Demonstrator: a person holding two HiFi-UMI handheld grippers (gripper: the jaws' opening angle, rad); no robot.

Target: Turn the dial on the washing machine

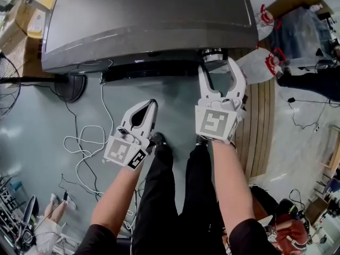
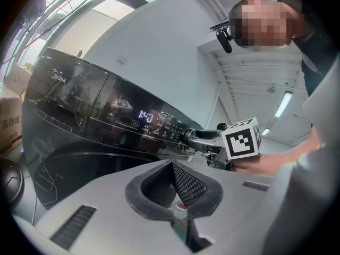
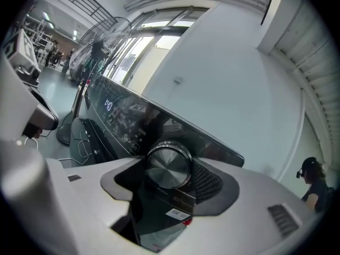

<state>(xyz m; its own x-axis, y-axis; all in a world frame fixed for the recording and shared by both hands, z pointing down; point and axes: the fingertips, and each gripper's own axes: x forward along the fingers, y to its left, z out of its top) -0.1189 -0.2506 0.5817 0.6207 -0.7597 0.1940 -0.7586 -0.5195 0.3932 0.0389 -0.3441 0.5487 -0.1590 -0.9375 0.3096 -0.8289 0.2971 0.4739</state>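
2 grippers are held in front of the dark washing machine (image 1: 149, 15). The right gripper (image 1: 219, 70) has its jaws spread wide, 1 on either side of the silver dial (image 3: 169, 166) at the right end of the control panel. A gap shows on the dial's left, and the right pad sits just beside it. The left gripper (image 1: 150, 106) hovers lower left, apart from the machine, its jaws closed tip to tip on nothing. The panel's display (image 2: 146, 116) glows.

My fingers (image 3: 210, 184) stand apart on either side of the brushed metal dial (image 3: 169, 166) of the washing machine (image 3: 127, 122). The right-hand one sits just beside it. A lit display (image 3: 108, 105) glows on the dark panel.
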